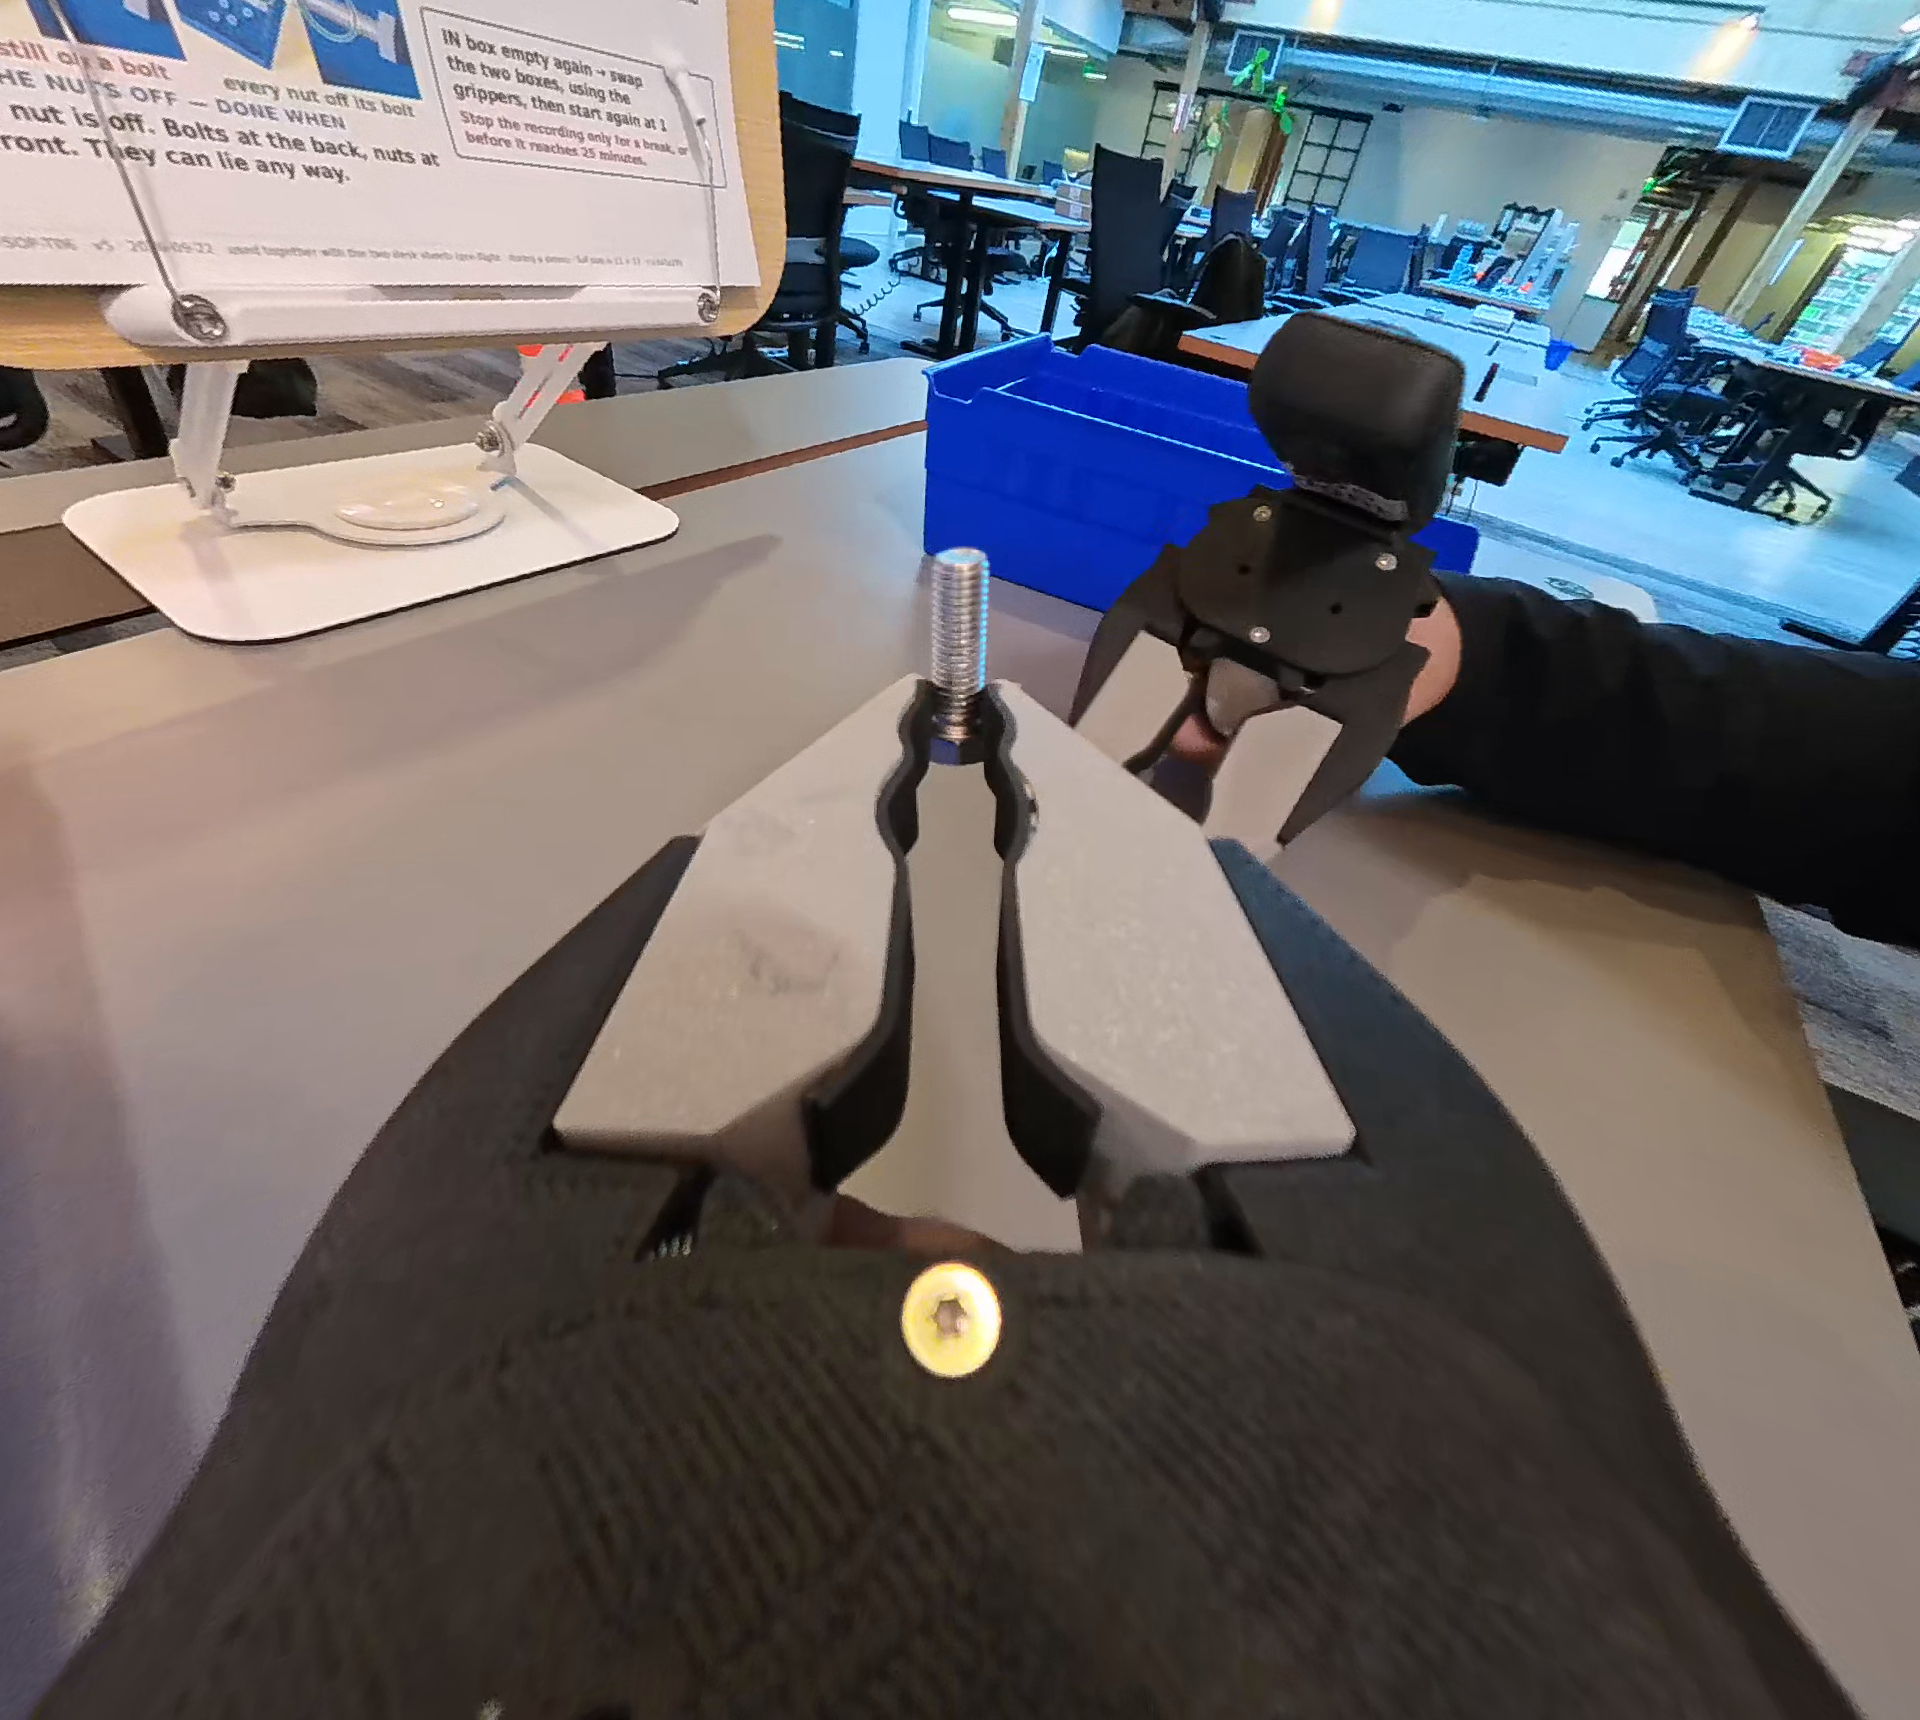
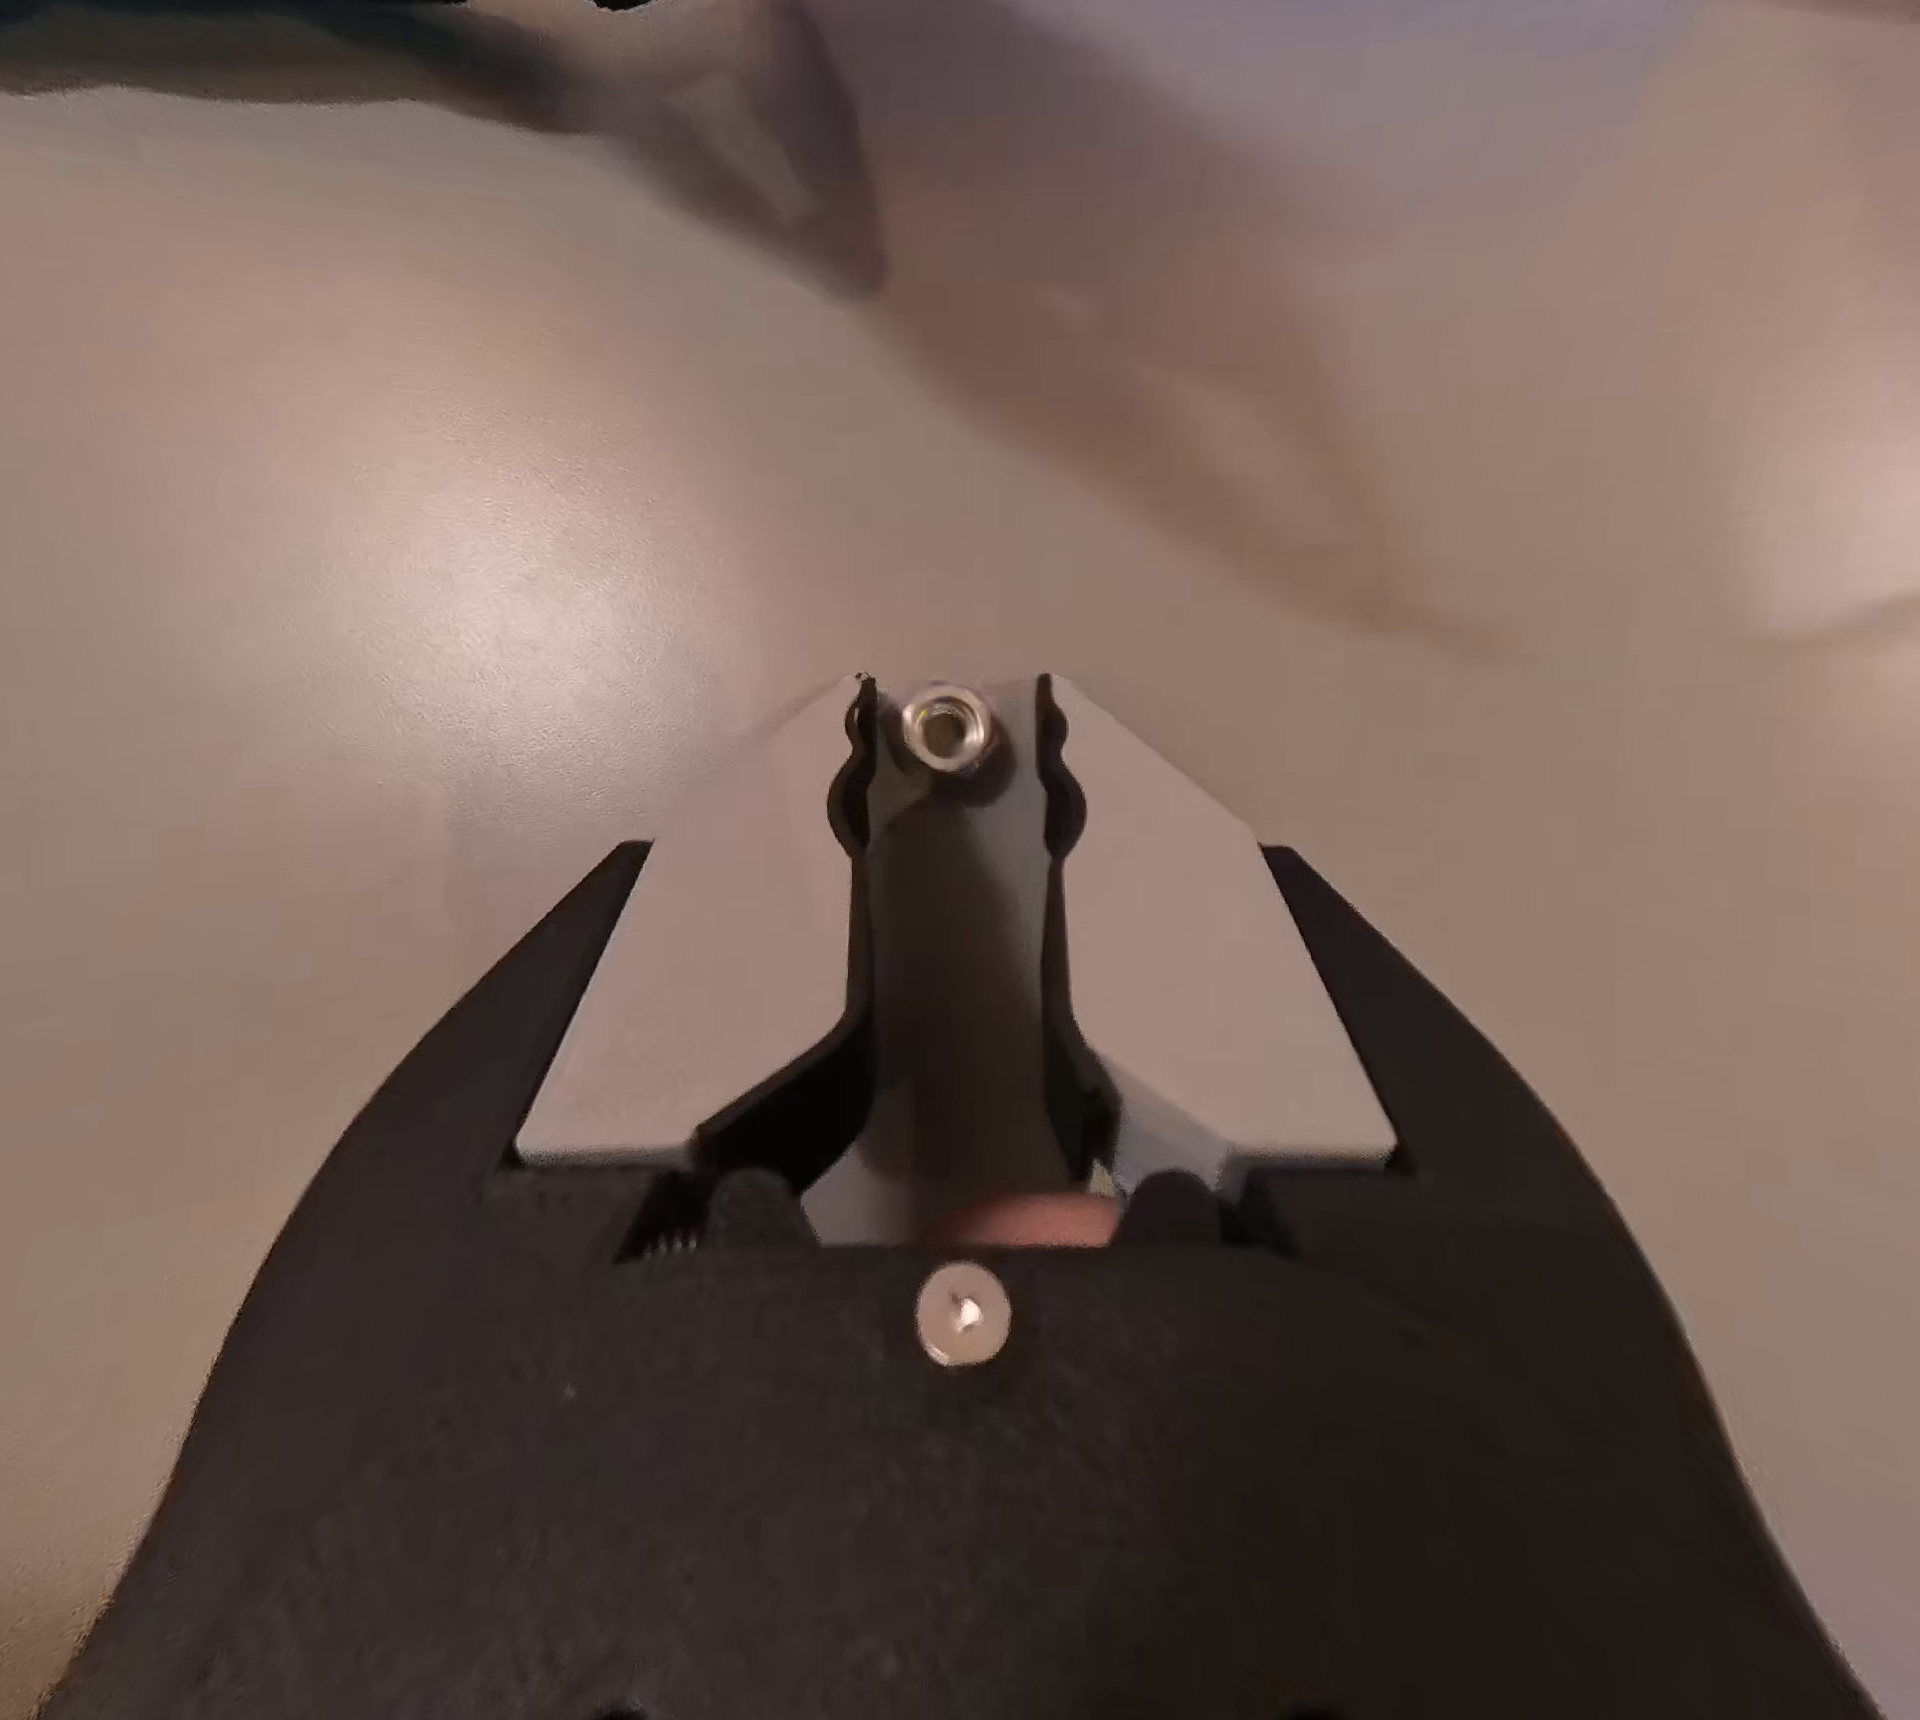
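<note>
Two grippers worked my grey table (image 1: pixel 436 839); my left gripper (image 1: pixel 954 720) clamped a threaded bolt (image 1: pixel 958 626) upright, blue bin (image 1: pixel 1060 475) at one o'clock; my right gripper (image 2: pixel 951 735), fingers slightly apart, loosely cradled a nut (image 2: pixel 943 728); it could drop out.

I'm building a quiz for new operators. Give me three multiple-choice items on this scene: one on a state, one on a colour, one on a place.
1. The left hand-held gripper is: A open; B shut on the bolt; C out of view.
2. The bin is: A red; B blue; C green.
3. The nut is: A between the right hand-held gripper fingertips; B in the bin; C threaded on the bolt.

Answers: B, its fingertips clamp the bolt's lower end. B, its walls are blue. A, it sits in the gap between them.
</note>
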The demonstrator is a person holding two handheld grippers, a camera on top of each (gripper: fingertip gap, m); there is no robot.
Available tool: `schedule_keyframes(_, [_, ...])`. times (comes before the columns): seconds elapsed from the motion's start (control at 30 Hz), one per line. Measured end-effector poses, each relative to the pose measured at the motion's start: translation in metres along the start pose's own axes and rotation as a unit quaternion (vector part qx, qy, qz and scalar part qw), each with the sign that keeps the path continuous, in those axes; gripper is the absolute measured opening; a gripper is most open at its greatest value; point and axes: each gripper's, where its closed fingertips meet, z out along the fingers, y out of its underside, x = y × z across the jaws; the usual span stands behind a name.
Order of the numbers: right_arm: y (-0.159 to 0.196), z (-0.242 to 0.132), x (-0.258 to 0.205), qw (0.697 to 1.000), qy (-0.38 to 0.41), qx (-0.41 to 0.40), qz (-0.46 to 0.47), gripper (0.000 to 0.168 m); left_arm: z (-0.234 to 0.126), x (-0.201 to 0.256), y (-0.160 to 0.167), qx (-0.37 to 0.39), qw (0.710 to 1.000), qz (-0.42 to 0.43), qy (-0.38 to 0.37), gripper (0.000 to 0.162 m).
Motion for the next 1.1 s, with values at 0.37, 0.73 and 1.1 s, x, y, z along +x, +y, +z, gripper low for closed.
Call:
schedule_keyframes(0.37, [0.006,-0.020,0.003,0.998,0.033,0.012,-0.049,0.027,0.000,0.003,-0.001,0.000,1.000,-0.002,0.009,0.006])
schedule_keyframes(0.73, [0.012,-0.014,0.006,0.999,0.025,0.014,-0.043,0.019,0.004,0.009,0.004,-0.010,1.000,0.001,0.019,0.006])
schedule_keyframes(1.1, [0.012,-0.013,0.006,0.999,0.013,0.014,-0.031,0.019,0.005,0.012,0.005,-0.011,1.000,0.002,0.024,0.006])
